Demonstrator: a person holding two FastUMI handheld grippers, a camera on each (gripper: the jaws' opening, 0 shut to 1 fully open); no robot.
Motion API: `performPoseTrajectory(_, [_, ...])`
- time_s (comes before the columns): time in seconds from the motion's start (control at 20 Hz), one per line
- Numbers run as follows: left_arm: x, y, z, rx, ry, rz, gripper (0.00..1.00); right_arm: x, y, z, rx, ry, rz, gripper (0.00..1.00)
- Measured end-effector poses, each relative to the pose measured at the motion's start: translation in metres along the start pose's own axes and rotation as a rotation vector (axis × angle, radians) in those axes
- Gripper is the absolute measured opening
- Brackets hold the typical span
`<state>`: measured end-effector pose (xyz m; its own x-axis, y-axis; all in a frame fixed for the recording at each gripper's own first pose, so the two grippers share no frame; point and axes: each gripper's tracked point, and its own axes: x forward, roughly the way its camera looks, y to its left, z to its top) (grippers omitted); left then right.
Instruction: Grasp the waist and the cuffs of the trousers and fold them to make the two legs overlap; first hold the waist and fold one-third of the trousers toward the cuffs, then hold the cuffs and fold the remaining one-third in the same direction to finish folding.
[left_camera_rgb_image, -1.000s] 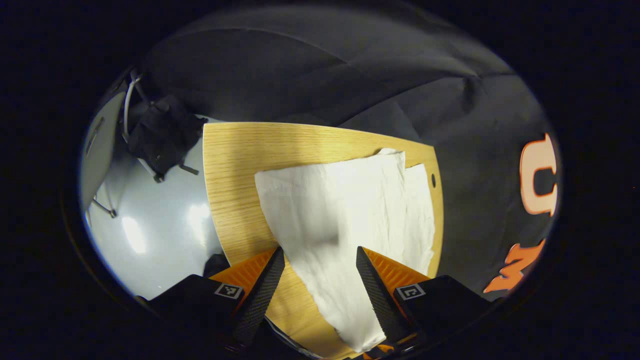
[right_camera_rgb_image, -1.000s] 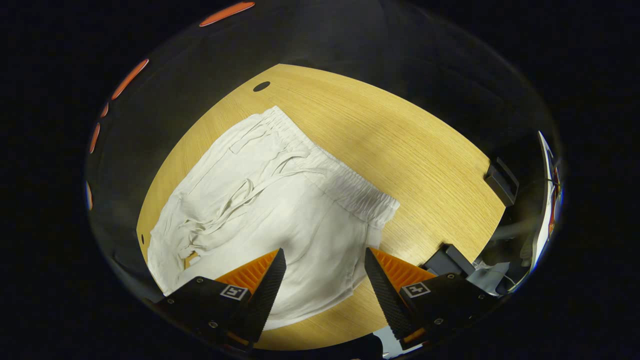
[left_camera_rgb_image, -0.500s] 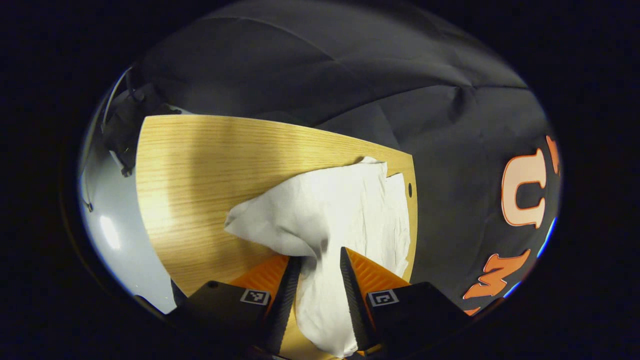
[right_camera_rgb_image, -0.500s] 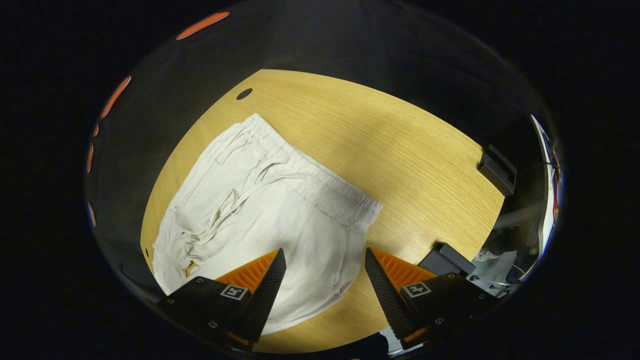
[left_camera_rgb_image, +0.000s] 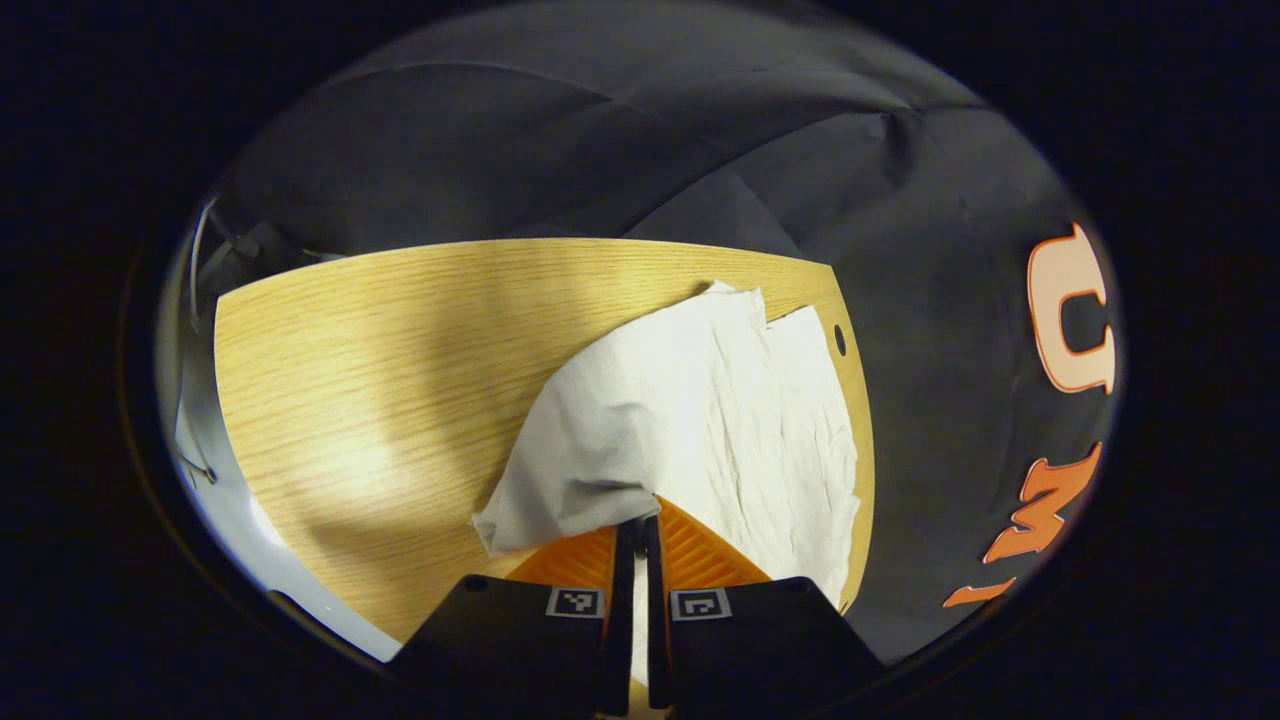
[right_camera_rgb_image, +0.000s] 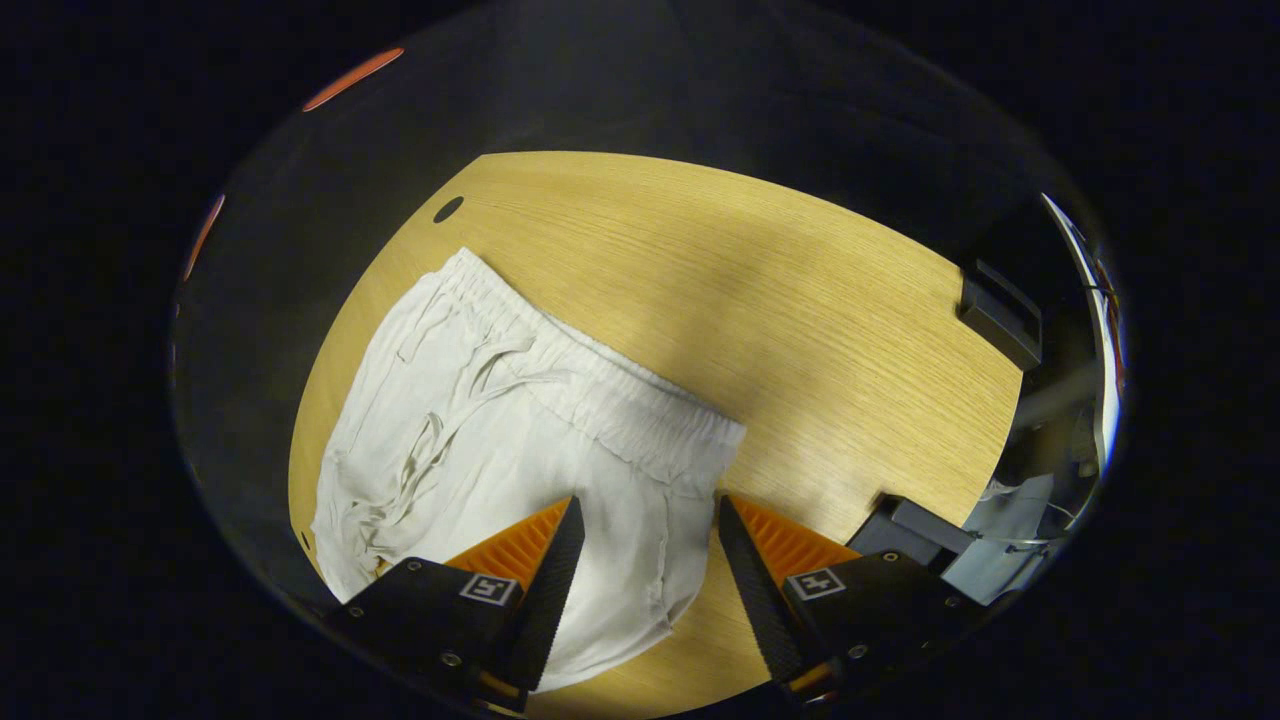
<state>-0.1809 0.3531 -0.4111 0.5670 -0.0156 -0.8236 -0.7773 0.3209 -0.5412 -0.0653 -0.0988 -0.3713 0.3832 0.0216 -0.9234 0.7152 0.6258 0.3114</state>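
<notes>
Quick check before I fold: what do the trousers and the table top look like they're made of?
The trousers look like a thin, matte woven cloth, perhaps cotton or linen: they crease finely, and the waist is gathered like elastic. The table shows straight light wood grain with a smooth, slightly shiny finish; it may be veneer or laminate.

White trousers (right_camera_rgb_image: 520, 430) are seen spread on a wooden table (right_camera_rgb_image: 800, 330), the elasticated waistband (right_camera_rgb_image: 600, 385) running diagonally across them with a loose drawstring (right_camera_rgb_image: 450, 400) lying on the cloth below it. The right gripper (right_camera_rgb_image: 645, 560) is held over the near part of the fabric — its jaws parted, with cloth visible in the gap between them. A small dark hole (right_camera_rgb_image: 448, 209) is seen in the tabletop near its far left corner, and a dark block (right_camera_rgb_image: 998, 310) sits at the right edge.
</notes>
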Motion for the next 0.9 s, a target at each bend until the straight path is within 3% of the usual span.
performPoseTrajectory(0.05, [0.001, -0.001, 0.0, 0.009, -0.004, 0.002, 0.1, 0.002, 0.0, -0.002, 0.01, 0.011, -0.003, 0.78])
performPoseTrajectory(0.15, [-0.004, -0.01, 0.0, 0.049, -0.005, -0.023, 0.06, 0.005, -0.007, 0.0, 0.04, 0.014, -0.022, 0.53])
performPoseTrajectory(0.2, [-0.005, -0.016, 0.001, 0.069, -0.011, -0.045, 0.08, 0.004, -0.009, 0.002, 0.079, 0.005, -0.011, 0.29])
performPoseTrajectory(0.3, [-0.01, -0.027, 0.0, 0.099, -0.009, -0.071, 0.08, 0.003, -0.001, -0.002, 0.139, 0.026, 0.054, 0.07])
performPoseTrajectory(0.4, [-0.018, -0.036, 0.003, 0.128, -0.014, -0.1, 0.08, 0.001, -0.001, 0.005, 0.148, -0.007, 0.08, 0.01])
performPoseTrajectory(0.6, [-0.031, -0.054, 0.008, 0.188, -0.024, -0.132, 0.08, -0.024, 0.018, 0.019, 0.188, -0.061, 0.221, 0.01])
performPoseTrajectory(0.9, [-0.049, -0.093, 0.012, 0.246, -0.01, -0.212, 0.08, -0.043, 0.056, 0.044, 0.223, -0.123, 0.342, 0.01])
